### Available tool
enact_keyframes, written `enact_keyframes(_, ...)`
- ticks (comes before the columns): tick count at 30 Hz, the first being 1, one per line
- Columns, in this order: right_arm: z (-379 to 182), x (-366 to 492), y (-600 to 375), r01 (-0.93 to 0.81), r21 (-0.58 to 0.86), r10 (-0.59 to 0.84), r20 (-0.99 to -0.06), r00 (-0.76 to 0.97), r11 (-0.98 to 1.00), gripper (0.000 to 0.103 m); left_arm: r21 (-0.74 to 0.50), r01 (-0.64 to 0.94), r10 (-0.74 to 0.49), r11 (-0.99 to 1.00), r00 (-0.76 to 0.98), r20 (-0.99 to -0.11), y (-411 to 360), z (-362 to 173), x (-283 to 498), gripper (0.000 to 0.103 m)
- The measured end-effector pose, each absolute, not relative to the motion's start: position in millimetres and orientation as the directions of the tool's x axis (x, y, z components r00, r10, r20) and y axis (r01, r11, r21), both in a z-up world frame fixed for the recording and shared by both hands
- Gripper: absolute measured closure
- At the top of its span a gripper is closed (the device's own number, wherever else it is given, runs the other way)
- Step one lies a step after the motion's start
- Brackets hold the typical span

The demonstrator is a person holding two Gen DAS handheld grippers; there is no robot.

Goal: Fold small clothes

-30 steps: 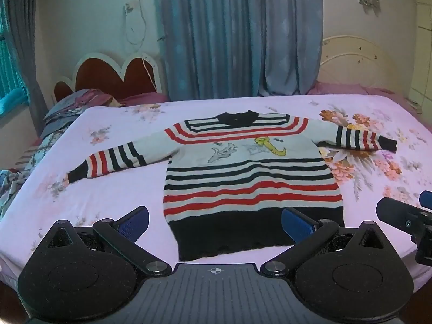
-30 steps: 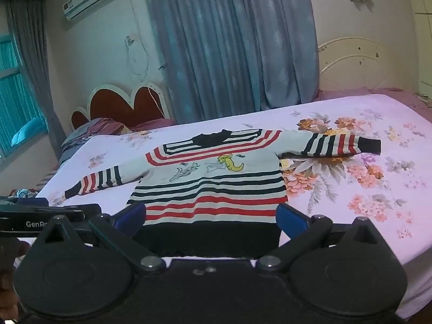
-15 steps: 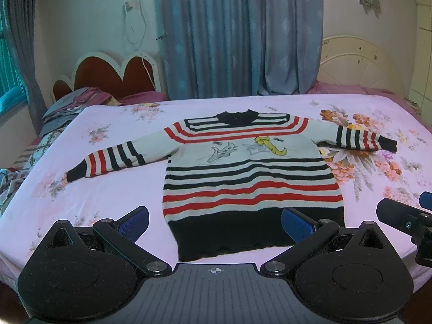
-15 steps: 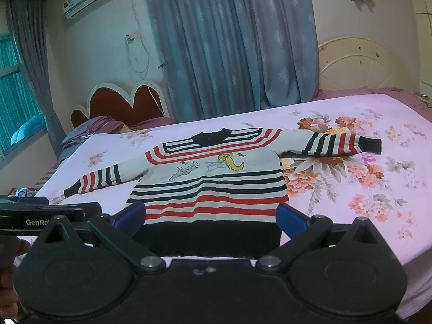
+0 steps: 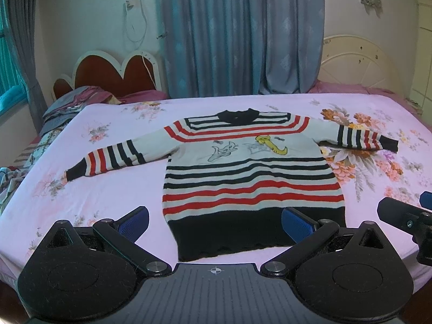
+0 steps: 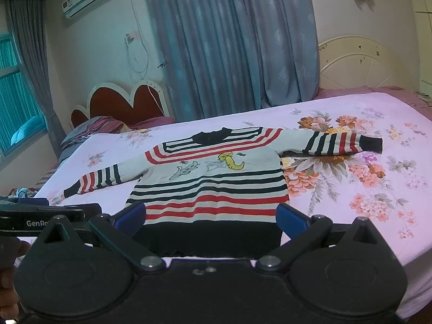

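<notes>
- The striped sweater (image 5: pixel 248 178) lies flat, front up, on the pink floral bedsheet (image 5: pixel 108 194). The collar points toward the curtains (image 5: pixel 243 35); the black hem (image 5: pixel 256 232) sits nearest the bed's front edge.
- Both sleeves extend outward from the body. This spread layout exposes every edge, so a fold can start from either side.
- The left gripper (image 5: pixel 214 220) has its jaws set wide and grips nothing. Its blue pads (image 5: pixel 133 221) frame the hem from in front of the bed, apart from the fabric.
- The right gripper (image 6: pixel 210 214) is likewise spread wide and empty, held short of the hem.
- Each tool appears at the edge of the other's view, so the two stand side by side facing the garment.
- Judgement: no fold is made yet. The wide jaw setting suits a pinch on thick knit.
- Judgement: the left sleeve (image 5: pixel 108 158) and right sleeve (image 5: pixel 359 139) are the likely first grasp points. The knit may drag on the sheet when lifted.
</notes>
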State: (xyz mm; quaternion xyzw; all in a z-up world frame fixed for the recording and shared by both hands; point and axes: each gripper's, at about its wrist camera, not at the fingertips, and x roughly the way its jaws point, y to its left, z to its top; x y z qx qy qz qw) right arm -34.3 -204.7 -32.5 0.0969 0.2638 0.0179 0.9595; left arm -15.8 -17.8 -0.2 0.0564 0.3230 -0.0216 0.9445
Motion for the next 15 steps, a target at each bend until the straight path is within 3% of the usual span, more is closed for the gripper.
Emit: enact_keyframes(15,-34.6,-31.8,-203.0,0.025,0.198,0.081,-0.509,0.857,0.980,0.001,0.091,0.073,-0.002,0.993,0.790,-0.614,-17.9,-2.5,-13.6,0.000)
